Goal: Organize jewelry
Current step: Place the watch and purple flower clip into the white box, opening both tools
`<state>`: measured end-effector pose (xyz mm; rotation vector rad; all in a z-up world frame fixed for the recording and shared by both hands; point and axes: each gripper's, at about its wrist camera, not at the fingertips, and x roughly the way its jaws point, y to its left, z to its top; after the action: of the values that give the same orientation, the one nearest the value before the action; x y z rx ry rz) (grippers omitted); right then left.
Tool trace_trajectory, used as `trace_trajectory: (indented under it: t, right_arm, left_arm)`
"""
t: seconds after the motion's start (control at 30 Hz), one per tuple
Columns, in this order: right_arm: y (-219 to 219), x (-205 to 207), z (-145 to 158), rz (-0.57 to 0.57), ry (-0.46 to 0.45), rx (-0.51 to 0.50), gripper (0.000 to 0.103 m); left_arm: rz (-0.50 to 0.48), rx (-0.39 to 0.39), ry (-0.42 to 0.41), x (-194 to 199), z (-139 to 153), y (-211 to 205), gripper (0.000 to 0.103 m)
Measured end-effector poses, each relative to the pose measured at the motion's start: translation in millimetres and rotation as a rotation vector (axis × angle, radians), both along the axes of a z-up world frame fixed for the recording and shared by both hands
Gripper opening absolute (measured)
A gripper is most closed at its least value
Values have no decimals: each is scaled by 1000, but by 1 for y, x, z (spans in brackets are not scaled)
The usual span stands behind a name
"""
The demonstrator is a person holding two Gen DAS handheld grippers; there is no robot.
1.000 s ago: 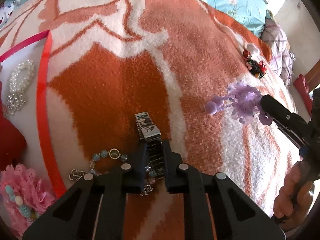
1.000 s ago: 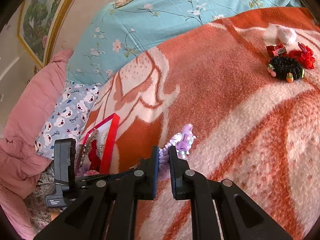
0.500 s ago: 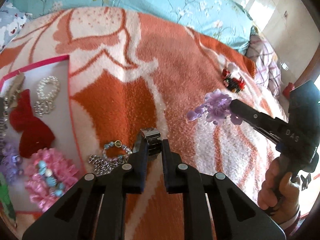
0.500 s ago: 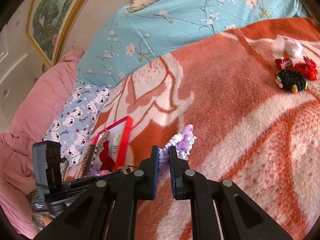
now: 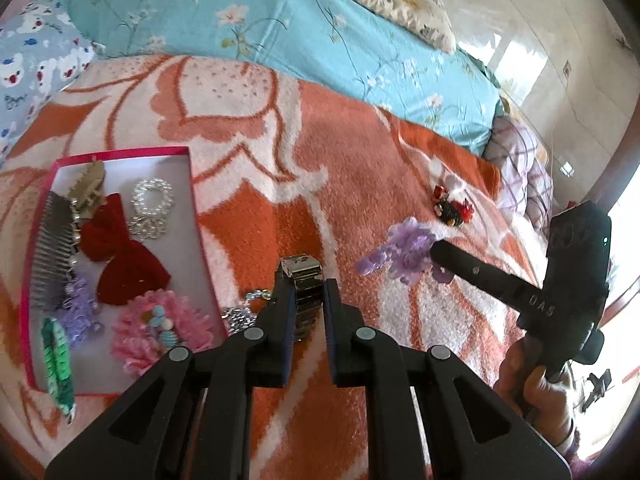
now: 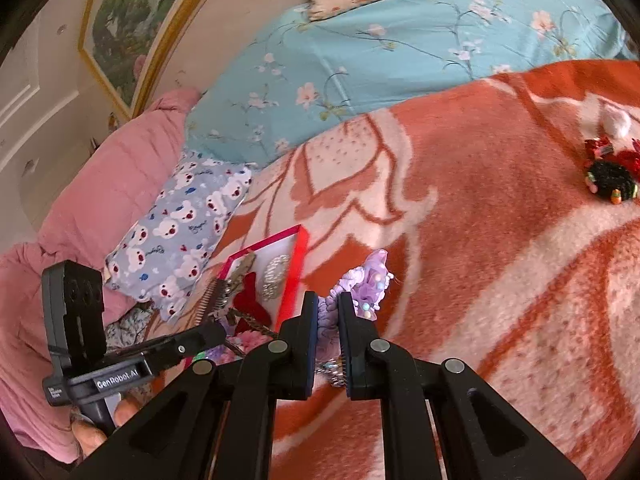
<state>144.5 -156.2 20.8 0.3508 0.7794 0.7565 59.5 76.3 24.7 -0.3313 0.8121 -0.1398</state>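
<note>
My left gripper (image 5: 306,284) is shut on a silver metal watch band (image 5: 303,286) and holds it above the orange blanket, just right of the red-rimmed white box (image 5: 192,200). The box holds a red bow (image 5: 120,256), a pearl bracelet (image 5: 153,200), a comb (image 5: 52,252) and a pink scrunchie (image 5: 160,332). My right gripper (image 6: 328,300) is shut on a purple flower hair tie (image 6: 366,284), also seen in the left wrist view (image 5: 404,250), raised over the blanket to the right of the box (image 6: 296,264).
A beaded bracelet and chain (image 5: 244,308) lie on the blanket beside the box. Red and black hair clips (image 5: 454,206) lie farther right, also in the right wrist view (image 6: 608,180). Pillows (image 6: 180,224) and a blue quilt (image 5: 280,28) lie beyond.
Both grippers have risen from the blanket with their items. The watch band has lifted off the blanket, and the whole box has come into the left wrist view.
</note>
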Motion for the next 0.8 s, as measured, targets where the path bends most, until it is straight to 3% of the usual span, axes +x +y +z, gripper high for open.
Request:
trace_trajectory:
  t: [0.8]
  right_arm:
    - [91, -27, -2, 190, 9, -11, 9]
  left_arm:
    - [231, -37, -17, -56, -5, 86, 11]
